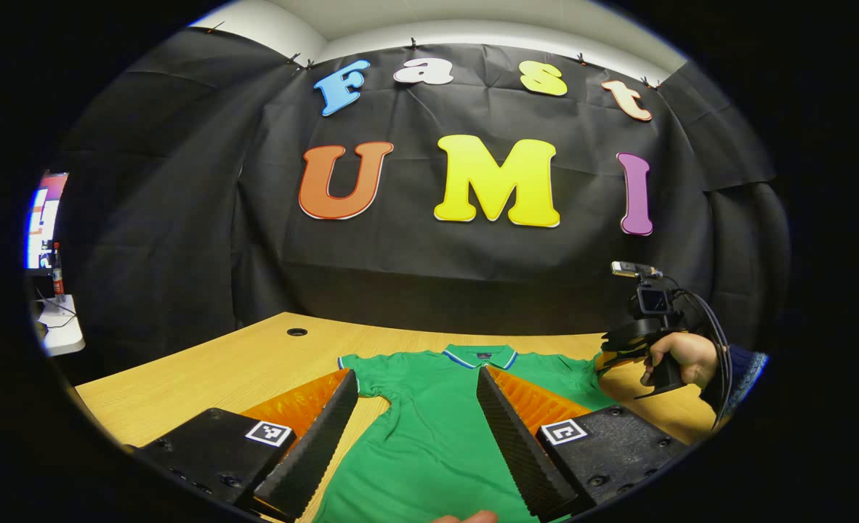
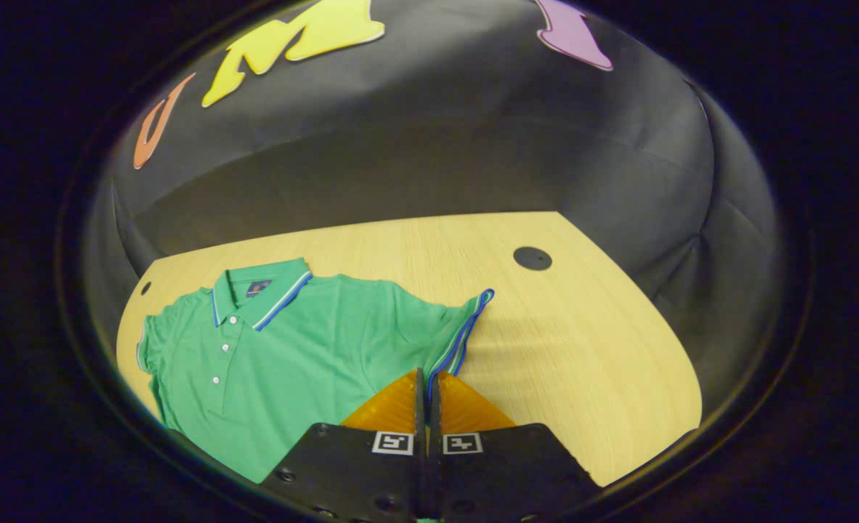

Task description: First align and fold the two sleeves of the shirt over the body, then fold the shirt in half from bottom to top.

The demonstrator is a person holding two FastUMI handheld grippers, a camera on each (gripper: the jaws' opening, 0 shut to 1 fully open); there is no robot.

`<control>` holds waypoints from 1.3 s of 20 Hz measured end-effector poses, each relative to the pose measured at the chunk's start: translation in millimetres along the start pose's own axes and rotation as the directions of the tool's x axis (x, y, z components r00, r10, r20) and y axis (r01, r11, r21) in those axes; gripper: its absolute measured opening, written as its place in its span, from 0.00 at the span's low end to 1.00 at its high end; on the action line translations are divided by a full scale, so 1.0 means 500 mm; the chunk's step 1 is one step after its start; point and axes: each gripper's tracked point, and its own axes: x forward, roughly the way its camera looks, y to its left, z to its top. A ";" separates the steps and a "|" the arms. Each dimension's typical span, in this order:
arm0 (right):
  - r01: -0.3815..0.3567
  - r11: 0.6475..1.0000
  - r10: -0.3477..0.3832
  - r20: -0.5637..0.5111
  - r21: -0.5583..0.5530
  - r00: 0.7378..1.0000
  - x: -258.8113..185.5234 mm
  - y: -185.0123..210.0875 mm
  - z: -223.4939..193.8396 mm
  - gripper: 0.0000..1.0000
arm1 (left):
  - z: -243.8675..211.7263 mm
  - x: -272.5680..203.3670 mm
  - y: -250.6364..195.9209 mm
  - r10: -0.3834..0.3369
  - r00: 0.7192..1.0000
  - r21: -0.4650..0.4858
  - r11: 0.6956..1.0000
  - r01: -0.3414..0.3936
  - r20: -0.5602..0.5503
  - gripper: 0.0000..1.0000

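A green polo shirt [image 1: 429, 436] with a blue-and-white trimmed collar lies front up on the wooden table [image 1: 204, 370]. My left gripper [image 1: 416, 374] hovers open over the shirt's body, its fingers spread wide and holding nothing. Farther off in the left gripper view, a hand [image 1: 680, 357] holds my right gripper [image 1: 610, 356] at the shirt's sleeve. In the right gripper view the shirt [image 2: 291, 349] spreads to the left, and my right gripper [image 2: 426, 378] is shut on the striped cuff of the sleeve [image 2: 466, 327], which rises slightly off the table [image 2: 582, 349].
One round cable hole [image 1: 296, 332] sits in the table's far left part in the left gripper view; another cable hole [image 2: 532, 258] lies beyond the sleeve. A monitor [image 1: 41, 218] and a bottle [image 1: 57, 272] stand off the table at left. The black cloth wall backs the table.
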 end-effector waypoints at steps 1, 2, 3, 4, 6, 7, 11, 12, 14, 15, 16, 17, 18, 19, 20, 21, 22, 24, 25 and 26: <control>-0.007 0.999 0.008 0.020 -0.033 1.000 -0.009 0.017 0.008 0.00 | -0.004 0.006 0.008 0.010 1.000 -0.002 1.000 -0.010 -0.007 1.00; -0.020 0.998 0.022 0.032 -0.066 0.999 -0.014 0.040 0.012 0.00 | -0.007 0.009 0.017 0.021 1.000 -0.003 1.000 -0.021 -0.014 1.00; -0.047 0.995 0.051 0.048 -0.091 0.998 -0.025 0.067 0.016 0.00 | -0.013 0.011 0.025 0.032 0.999 0.000 0.999 -0.032 -0.023 1.00; -0.079 0.992 0.085 0.063 -0.101 0.994 -0.037 0.098 0.023 0.00 | -0.016 0.015 0.033 0.043 0.999 0.004 0.999 -0.043 -0.029 1.00; -0.151 0.981 0.162 0.093 -0.122 0.982 -0.058 0.161 0.033 0.00 | -0.019 0.019 0.050 0.060 0.998 0.009 0.998 -0.060 -0.032 1.00; -0.178 0.974 0.193 0.106 -0.140 0.975 -0.066 0.189 0.035 0.00 | -0.020 0.022 0.052 0.064 0.997 0.008 0.998 -0.064 -0.033 1.00; -0.256 0.951 0.276 0.100 -0.176 0.956 -0.071 0.274 0.007 0.00 | -0.031 0.029 0.062 0.072 0.996 0.005 0.997 -0.072 -0.047 1.00; -0.269 0.946 0.289 0.091 -0.183 0.953 -0.072 0.288 -0.003 0.00 | -0.030 0.031 0.063 0.074 0.996 0.006 0.997 -0.073 -0.046 1.00; -0.281 0.938 0.301 0.076 -0.202 0.951 -0.076 0.303 -0.024 0.03 | -0.026 0.031 0.068 0.078 0.996 0.008 0.997 -0.078 -0.041 1.00; -0.277 0.940 0.295 0.071 -0.199 0.953 -0.083 0.299 -0.030 0.02 | -0.028 0.032 0.069 0.084 0.996 0.009 0.996 -0.084 -0.043 1.00; -0.285 0.940 0.303 0.072 -0.188 0.950 -0.092 0.302 -0.028 0.03 | -0.029 0.032 0.075 0.094 0.994 0.013 0.995 -0.094 -0.047 1.00; -0.311 0.935 0.328 0.082 -0.173 0.941 -0.118 0.300 -0.027 0.19 | -0.029 0.033 0.081 0.105 0.993 0.017 0.994 -0.105 -0.047 1.00; -0.325 0.932 0.344 0.106 -0.158 0.933 -0.140 0.298 -0.014 0.45 | -0.028 0.035 0.086 0.113 0.993 0.016 0.994 -0.112 -0.045 1.00; -0.321 0.935 0.341 0.136 -0.151 0.930 -0.160 0.284 -0.005 0.71 | -0.027 0.038 0.088 0.118 0.992 0.014 0.993 -0.118 -0.044 1.00; -0.308 0.940 0.331 0.167 -0.147 0.929 -0.181 0.267 0.010 0.97 | -0.024 0.040 0.089 0.117 0.992 0.012 0.993 -0.117 -0.038 1.00; -0.296 0.944 0.321 0.200 -0.145 0.926 -0.203 0.252 0.020 0.96 | -0.019 0.044 0.090 0.117 0.993 0.012 0.993 -0.116 -0.033 1.00; -0.289 0.947 0.315 0.231 -0.142 0.920 -0.227 0.239 0.030 0.96 | -0.020 0.051 0.091 0.117 0.993 0.014 0.993 -0.117 -0.033 1.00; -0.274 0.953 0.300 0.284 -0.127 0.911 -0.276 0.213 0.043 0.92 | -0.012 0.071 0.095 0.119 0.993 0.034 0.992 -0.118 -0.026 1.00; -0.274 0.954 0.299 0.305 -0.124 0.904 -0.302 0.202 0.047 0.96 | -0.008 0.086 0.097 0.122 0.992 0.052 0.991 -0.121 -0.026 1.00; -0.272 0.953 0.300 0.326 -0.130 0.896 -0.327 0.194 0.048 0.96 | -0.004 0.103 0.104 0.123 0.992 0.074 0.990 -0.120 -0.029 1.00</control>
